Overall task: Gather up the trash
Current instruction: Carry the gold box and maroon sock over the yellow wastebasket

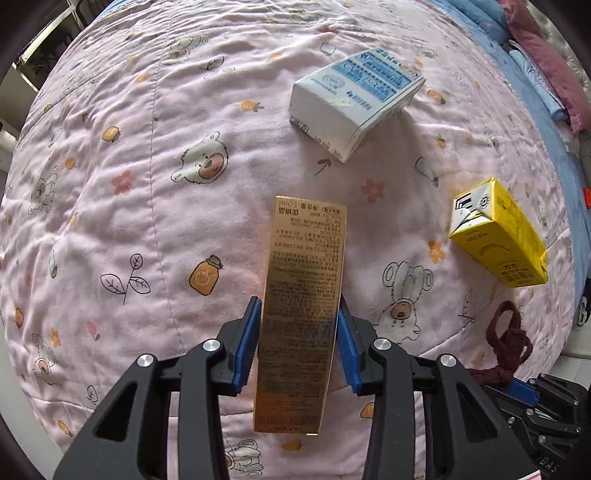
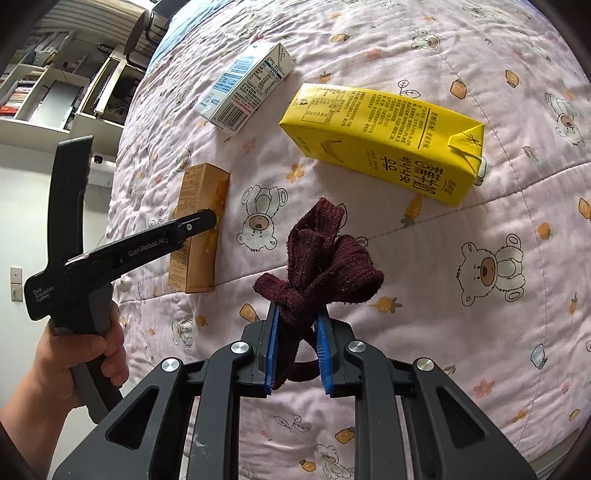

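My left gripper (image 1: 300, 317) is shut on a long gold box (image 1: 303, 302) and holds it just over the pink bear-print quilt (image 1: 147, 221). In the right wrist view the same gold box (image 2: 199, 221) shows at the left with the left gripper (image 2: 207, 221) clamped on it. My right gripper (image 2: 297, 321) is shut on a knotted maroon sock (image 2: 325, 258). A yellow drink carton (image 2: 384, 140) lies ahead of it, and a white and blue carton (image 2: 247, 88) lies farther off. Both cartons also show in the left wrist view, the yellow carton (image 1: 498, 236) at right and the white and blue one (image 1: 354, 99) above.
The quilt's edge falls off at the left in the right wrist view, with shelves (image 2: 55, 85) and a chair (image 2: 144, 26) beyond. Blue and maroon bedding (image 1: 535, 55) is piled at the upper right in the left wrist view.
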The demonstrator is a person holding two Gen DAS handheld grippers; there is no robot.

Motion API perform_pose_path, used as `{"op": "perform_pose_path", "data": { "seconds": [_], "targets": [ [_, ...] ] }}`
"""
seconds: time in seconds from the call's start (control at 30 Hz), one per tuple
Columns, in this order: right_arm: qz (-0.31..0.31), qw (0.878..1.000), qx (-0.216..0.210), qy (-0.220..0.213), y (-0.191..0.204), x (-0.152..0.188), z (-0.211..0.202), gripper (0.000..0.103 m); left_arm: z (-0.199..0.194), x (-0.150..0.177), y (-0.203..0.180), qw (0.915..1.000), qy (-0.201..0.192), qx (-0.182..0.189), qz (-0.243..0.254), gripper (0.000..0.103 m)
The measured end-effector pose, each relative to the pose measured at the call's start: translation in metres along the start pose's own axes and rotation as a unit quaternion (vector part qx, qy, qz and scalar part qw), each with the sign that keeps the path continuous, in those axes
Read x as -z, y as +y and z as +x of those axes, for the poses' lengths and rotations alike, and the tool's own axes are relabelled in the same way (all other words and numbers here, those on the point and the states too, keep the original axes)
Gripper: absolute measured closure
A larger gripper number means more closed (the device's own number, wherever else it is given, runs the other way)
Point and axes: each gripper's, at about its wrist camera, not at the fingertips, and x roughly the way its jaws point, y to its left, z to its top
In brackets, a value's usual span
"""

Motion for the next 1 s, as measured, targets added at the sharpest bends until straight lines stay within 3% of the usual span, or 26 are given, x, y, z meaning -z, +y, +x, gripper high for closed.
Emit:
{"op": "perform_pose_path", "data": {
  "seconds": [0.23, 0.43, 0.67, 1.0],
  "targets": [
    [0.004, 1.000, 0.005, -0.016, -0.003, 0.003, -0.012, 0.085, -0.005, 0.007, 0.005, 0.9996, -0.005, 0.019, -0.022, 0.065],
    [0.014, 0.999, 0.005, -0.040, -0.004, 0.012, -0.035, 0.085, -0.040, 0.034, 0.000, 0.9987, -0.016, 0.047, -0.008, 0.065],
    [0.025, 0.997, 0.012, -0.078, -0.013, 0.040, -0.074, 0.085, -0.085, 0.081, -0.040, 0.9951, -0.024, 0.090, 0.034, 0.065],
    [0.041, 0.992, 0.029, -0.114, -0.042, 0.093, -0.120, 0.085, -0.107, 0.131, -0.126, 0.9859, -0.020, 0.132, 0.101, 0.065]
  ]
}}
